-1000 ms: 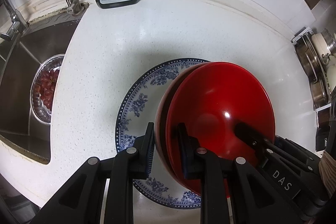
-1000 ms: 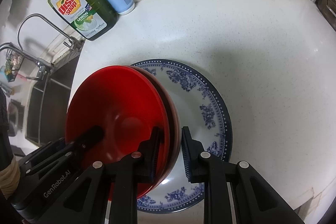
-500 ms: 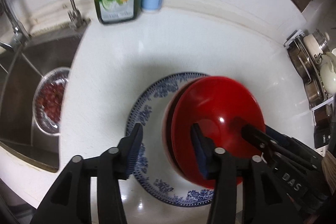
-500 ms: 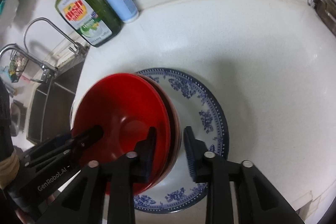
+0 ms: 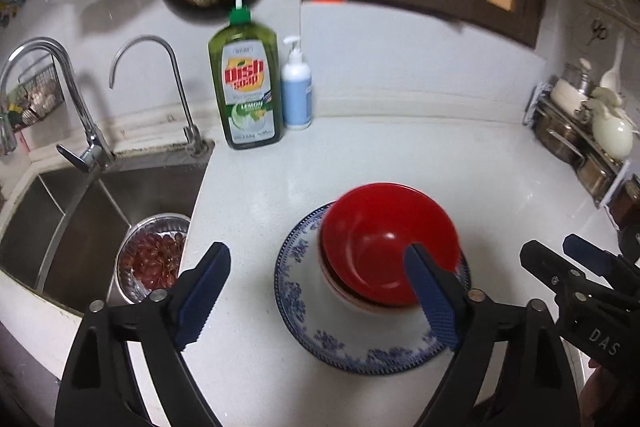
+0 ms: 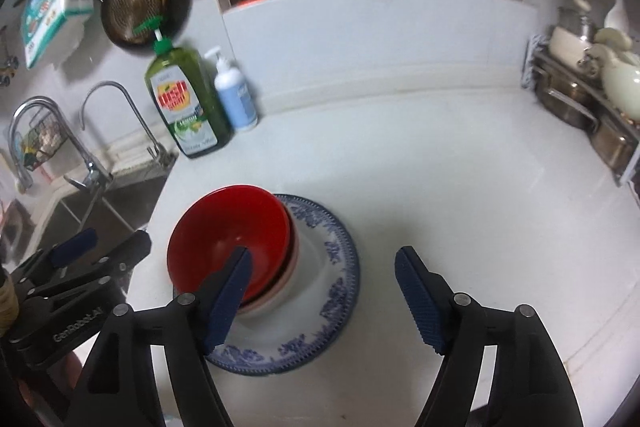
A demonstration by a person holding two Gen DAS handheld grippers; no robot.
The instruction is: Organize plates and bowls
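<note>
On the worktop (image 5: 360,163), both tongs (image 5: 316,291) (image 6: 324,291) are hanging spread, empty; red bowls (image 5: 384,247) sitting off-centre on the plate (image 5: 304,307) could be sliding.

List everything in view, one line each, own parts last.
bowls: a nested stack, red on top, lower ones paler, on the plate
plate: one, blue and white, on the counter
counter: one, white
dish soap bottle: one, green, by the back wall
pump bottle: one, pale blue, right of the soap
sink: one, steel, left
metal bowl: one, holds red fruit, in the sink
taps: two, chrome
pot rack: one, far right
left gripper: open, empty
right gripper: open, empty
</note>
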